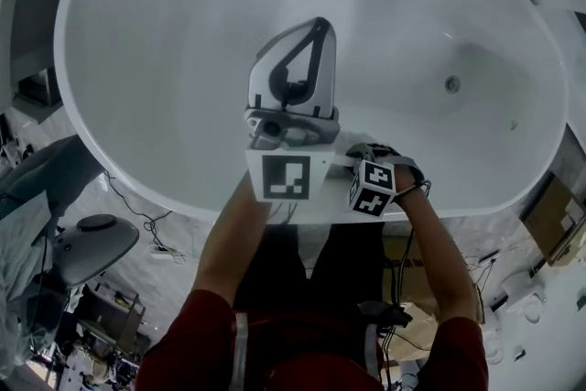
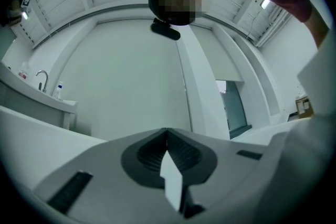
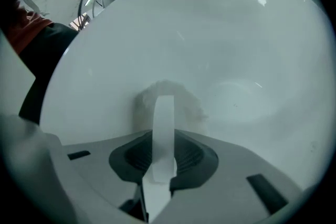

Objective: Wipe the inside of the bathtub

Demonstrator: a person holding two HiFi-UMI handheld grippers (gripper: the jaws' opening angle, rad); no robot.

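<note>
At 6 o'clock on the bathtub [image 1: 165,32] wall, we are pressing the fuzzy white cloth [image 3: 184,101], clamped in the right gripper [image 3: 164,99]. We are recommending even pressure and overlapping strokes toward the drain [image 1: 451,84] at 3 o'clock. The left gripper [image 2: 167,136], closed and empty, is pointing upward.
</note>
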